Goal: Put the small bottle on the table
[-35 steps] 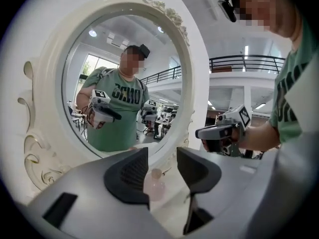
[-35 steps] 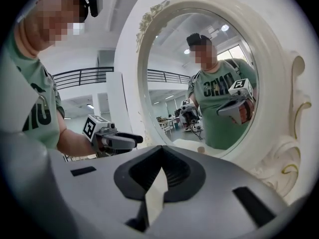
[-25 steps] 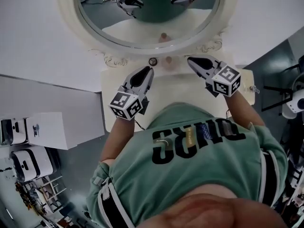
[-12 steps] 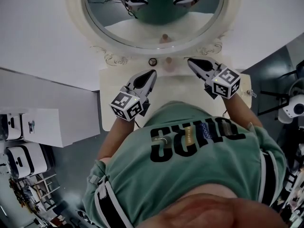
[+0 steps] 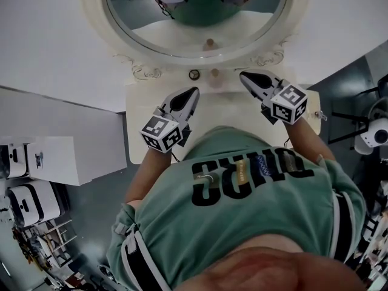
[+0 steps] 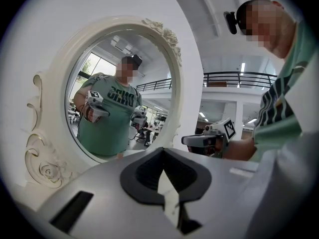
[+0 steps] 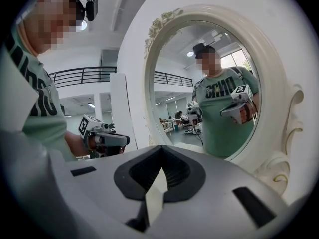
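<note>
So here's the setup: a cream vanity surface (image 5: 230,109) with a big oval mirror (image 5: 115,38) standing at its far edge. The small bottle (image 5: 214,74) looks like the little pale pinkish thing at 12 o'clock, standing on the surface right at the foot of the mirror frame. It's too tiny to say much more about it. Just beside it, at its 9 o'clock, there's a small dark round thing (image 5: 194,75), maybe a cap or a little jar, hard to tell.

The left gripper (image 5: 191,93) hangs over the surface with its nose aimed at about 1 o'clock, towards that pair of items and near them but not touching. Its jaws are pressed together with nothing between them. The right gripper (image 5: 244,76) sits at about 3 o'clock of the bottle, nose pointing to 10 o'clock. Its jaws are together and empty too.

My read: both tools are angled inward so they bracket the bottle, and the mirror fills each gripper's own view. With nothing being carried there's no reason to have the jaws apart. Since the bottle is standing free on the surface with neither gripper on it, I'd guess the placing part is basically done.
</note>
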`<state>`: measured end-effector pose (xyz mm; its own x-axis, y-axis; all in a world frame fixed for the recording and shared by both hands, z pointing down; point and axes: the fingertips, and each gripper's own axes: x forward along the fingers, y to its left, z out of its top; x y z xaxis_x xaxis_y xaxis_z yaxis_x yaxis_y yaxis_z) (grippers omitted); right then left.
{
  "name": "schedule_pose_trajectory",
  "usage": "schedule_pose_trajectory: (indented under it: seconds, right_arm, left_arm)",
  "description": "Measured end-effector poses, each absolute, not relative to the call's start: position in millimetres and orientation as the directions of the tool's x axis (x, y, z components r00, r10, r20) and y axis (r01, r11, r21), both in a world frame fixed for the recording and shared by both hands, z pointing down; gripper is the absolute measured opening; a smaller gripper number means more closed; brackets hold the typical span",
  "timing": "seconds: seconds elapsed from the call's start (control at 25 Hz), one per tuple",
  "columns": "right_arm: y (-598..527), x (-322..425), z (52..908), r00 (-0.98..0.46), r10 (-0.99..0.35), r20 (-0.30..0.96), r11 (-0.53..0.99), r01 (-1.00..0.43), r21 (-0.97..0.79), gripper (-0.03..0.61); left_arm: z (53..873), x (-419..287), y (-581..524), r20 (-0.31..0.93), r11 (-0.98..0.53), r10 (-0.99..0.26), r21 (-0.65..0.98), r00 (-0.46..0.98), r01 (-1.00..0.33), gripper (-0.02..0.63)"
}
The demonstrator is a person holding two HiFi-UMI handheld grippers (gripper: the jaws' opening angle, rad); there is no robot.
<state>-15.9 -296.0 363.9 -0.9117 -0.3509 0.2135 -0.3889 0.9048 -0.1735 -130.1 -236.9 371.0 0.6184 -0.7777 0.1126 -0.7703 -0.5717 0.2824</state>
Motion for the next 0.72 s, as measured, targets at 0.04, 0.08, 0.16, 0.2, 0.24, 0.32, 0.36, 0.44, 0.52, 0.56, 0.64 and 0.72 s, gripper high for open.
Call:
schedule_pose_trajectory:
  seconds: [0.04,0.08,0.16,0.2,0.24,0.32,0.36,0.44,0.52,0.56,0.64,0.72]
  right_arm:
    - [-296.3,-15.5,364.3,-0.911,-0.352,0.214,0.904,-0.391,-0.175,-0.006]
    - [-296.7,-14.9,364.5,-0.910,-0.355,0.215,0.902,-0.393,-0.176,-0.006]
    - [-297.4,-13.6,363.7,-0.907,-0.362,0.215,0.900,-0.400,-0.171,-0.006]
    - [-297.5,-13.0,363.0,-0.905,-0.367,0.215,0.900,-0.404,-0.164,-0.006]
    - [-297.6,-12.6,362.4,-0.903,-0.370,0.216,0.900,-0.406,-0.156,-0.006]
    - [-297.8,-12.6,362.2,-0.902,-0.371,0.220,0.902,-0.407,-0.146,-0.006]
    - [-297.8,-12.8,362.5,-0.902,-0.370,0.222,0.903,-0.405,-0.144,-0.006]
    - [-297.3,-13.5,363.2,-0.903,-0.365,0.225,0.905,-0.401,-0.142,-0.006]
    - [-296.6,-14.2,364.1,-0.905,-0.361,0.227,0.907,-0.398,-0.142,-0.006]
    - [-296.5,-14.5,364.8,-0.905,-0.360,0.228,0.907,-0.397,-0.143,-0.006]
    - [-296.4,-15.2,365.7,-0.905,-0.358,0.230,0.907,-0.396,-0.145,-0.006]
    - [-296.0,-15.7,365.8,-0.905,-0.357,0.231,0.907,-0.395,-0.147,-0.006]
  left_arm:
    - [371.1,-130.0,-237.0,0.113,-0.572,-0.778,0.282,0.619,-0.770,0.009]
    - [371.0,-129.9,-237.1,0.113,-0.572,-0.777,0.281,0.619,-0.770,0.009]
    - [370.2,-129.4,-237.2,0.114,-0.573,-0.778,0.277,0.618,-0.772,0.009]
    - [369.6,-129.3,-237.2,0.115,-0.573,-0.778,0.274,0.618,-0.772,0.009]
    - [369.2,-129.3,-237.4,0.115,-0.573,-0.778,0.273,0.617,-0.773,0.009]
    - [369.0,-129.6,-237.7,0.116,-0.573,-0.779,0.272,0.617,-0.773,0.009]
    - [369.2,-129.8,-237.9,0.116,-0.572,-0.779,0.272,0.616,-0.774,0.009]
    - [370.1,-130.1,-237.9,0.117,-0.571,-0.779,0.273,0.616,-0.774,0.009]
    - [371.4,-130.0,-237.9,0.119,-0.570,-0.779,0.275,0.616,-0.774,0.009]
    - [372.0,-130.0,-237.9,0.120,-0.570,-0.779,0.276,0.616,-0.774,0.009]
    - [372.9,-130.7,-237.7,0.123,-0.568,-0.779,0.277,0.615,-0.775,0.009]
    - [373.2,-131.7,-237.5,0.124,-0.566,-0.780,0.278,0.613,-0.776,0.009]
